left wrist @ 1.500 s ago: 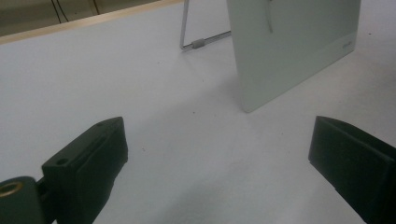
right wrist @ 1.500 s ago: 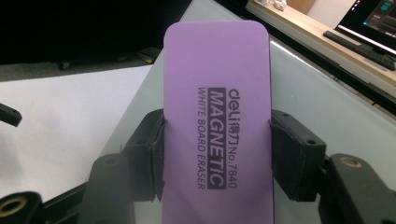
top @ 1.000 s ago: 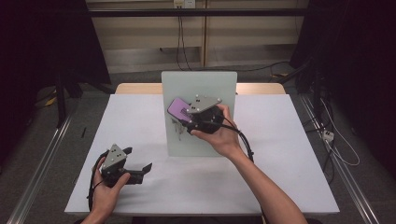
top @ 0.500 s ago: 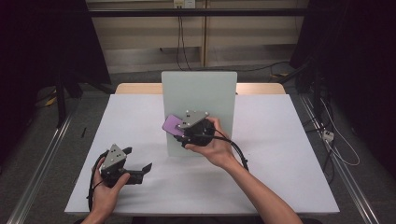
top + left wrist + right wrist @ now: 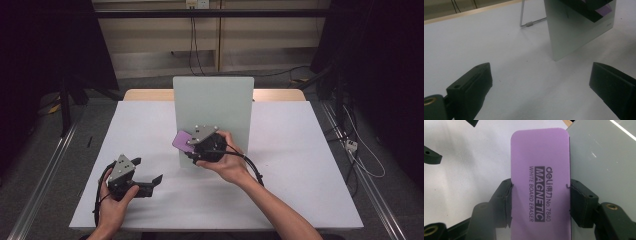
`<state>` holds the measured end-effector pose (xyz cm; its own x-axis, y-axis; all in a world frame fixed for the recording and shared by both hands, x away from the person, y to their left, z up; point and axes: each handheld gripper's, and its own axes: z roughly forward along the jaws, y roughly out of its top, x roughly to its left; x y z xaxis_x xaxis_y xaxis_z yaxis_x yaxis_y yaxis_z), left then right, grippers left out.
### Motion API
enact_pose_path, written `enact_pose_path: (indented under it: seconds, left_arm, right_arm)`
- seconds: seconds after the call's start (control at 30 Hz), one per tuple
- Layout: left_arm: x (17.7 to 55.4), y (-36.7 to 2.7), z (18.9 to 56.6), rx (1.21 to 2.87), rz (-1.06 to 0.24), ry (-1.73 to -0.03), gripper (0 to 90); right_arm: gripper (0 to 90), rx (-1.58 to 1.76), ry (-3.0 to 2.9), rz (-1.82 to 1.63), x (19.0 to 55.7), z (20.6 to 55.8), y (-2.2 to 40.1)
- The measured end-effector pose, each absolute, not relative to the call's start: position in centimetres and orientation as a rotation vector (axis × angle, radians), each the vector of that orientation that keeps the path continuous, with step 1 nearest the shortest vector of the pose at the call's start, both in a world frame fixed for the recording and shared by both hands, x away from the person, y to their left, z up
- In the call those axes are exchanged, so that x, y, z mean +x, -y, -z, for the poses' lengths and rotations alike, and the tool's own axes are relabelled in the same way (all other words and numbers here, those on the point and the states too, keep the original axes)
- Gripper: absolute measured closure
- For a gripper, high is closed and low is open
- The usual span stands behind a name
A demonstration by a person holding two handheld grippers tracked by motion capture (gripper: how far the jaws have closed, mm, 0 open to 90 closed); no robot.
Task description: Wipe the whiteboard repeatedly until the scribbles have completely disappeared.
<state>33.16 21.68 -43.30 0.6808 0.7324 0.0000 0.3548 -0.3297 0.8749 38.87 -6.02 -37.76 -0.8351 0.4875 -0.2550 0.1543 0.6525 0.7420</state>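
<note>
The purple eraser [image 5: 540,182] is clamped between the jaws of the right gripper [image 5: 192,145] and has been lowered from the upper face of the whiteboard [image 5: 225,102] to its lower left edge (a wiping stroke, probably, nearly finished). The left gripper [image 5: 147,181] is held open, idle above the table [image 5: 310,165].

A whiteboard [image 5: 220,107] is standing upright at the middle of the worktop [image 5: 300,165], toward its far edge. The eraser [image 5: 182,139] is sitting at the board's near left edge, between the right gripper [image 5: 192,145] fingers [image 5: 504,200]. The left gripper [image 5: 150,175] is sitting well apart, at the near left.
</note>
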Motion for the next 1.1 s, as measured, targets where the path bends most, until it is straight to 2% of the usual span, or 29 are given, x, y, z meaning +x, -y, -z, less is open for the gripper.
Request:
enact_pose_path:
  seconds: [0.23,0.67,1.1]
  left_arm:
    - [33.1,-21.8,43.3,1.938,-0.495,-0.842,4.6]
    - [33.2,-21.6,43.3,1.946,-0.496,-0.84,4.6]
    - [33.1,-21.6,43.3,1.953,-0.496,-0.839,4.6]
  right_arm:
    - [41.7,0.516,-2.415,-1.066,39.1,37.1,6.5]
    - [41.7,0.568,-2.302,-1.111,39.9,33.6,8.5]
    - [41.7,0.543,-2.33,-1.077,39.1,36.0,7.6]
